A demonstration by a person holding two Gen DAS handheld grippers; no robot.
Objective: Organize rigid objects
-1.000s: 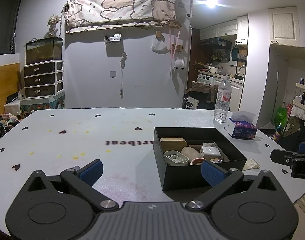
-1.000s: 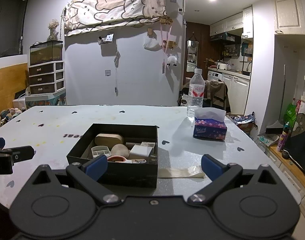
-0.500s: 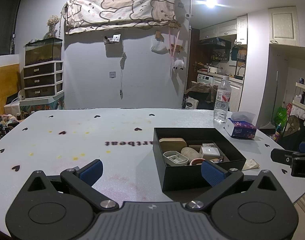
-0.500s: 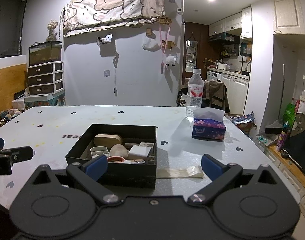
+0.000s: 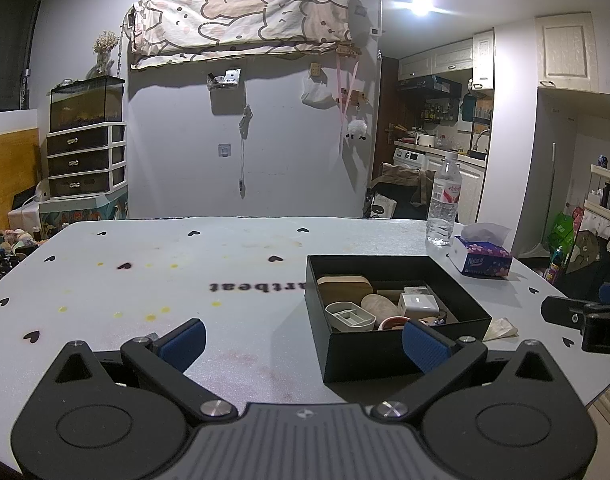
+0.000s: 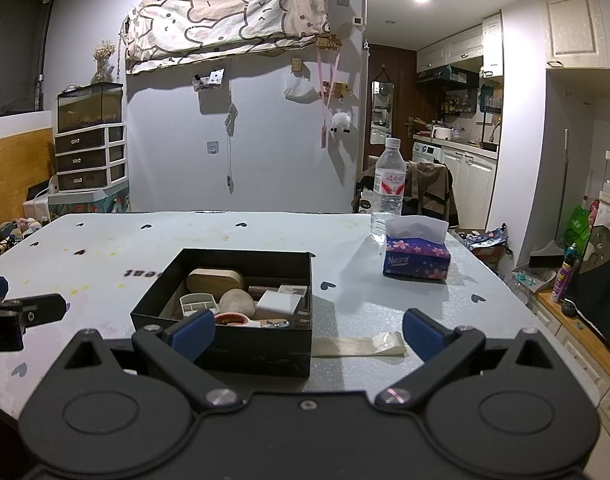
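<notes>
Nothing of consequence has moved since the earlier frames: both views sit almost where they were, with only a slight drift of the right view. Left gripper [image 5: 303,338] hovers low over the near table edge, jaws spread wide and empty; right gripper [image 6: 309,334] likewise stands wide and empty, its left finger overlapping the near wall of the matte black open-topped cardboard box [image 6: 261,346], contact not confirmed. That box rests on the white heart-printed table [image 5: 145,280], near the front edge, between the two grippers. Judged stiff but light, it is best taken by a side wall rather than a corner. Inside lie a tan rounded wooden case [image 6: 215,279], a white plastic divided tray [image 6: 198,304], a beige smooth stone-like oval [image 6: 237,301] and a white square block [image 6: 283,301]; all appear rigid, the oval probably slippery and the heaviest. A red-rimmed round item [image 6: 235,320] is half hidden by the wall and cannot be identified. Beside the box lies a flat cream strip [image 6: 357,346], material unclear. Farther back stand a purple floral tissue box [image 6: 417,260] and a clear plastic water bottle [image 6: 389,190].
</notes>
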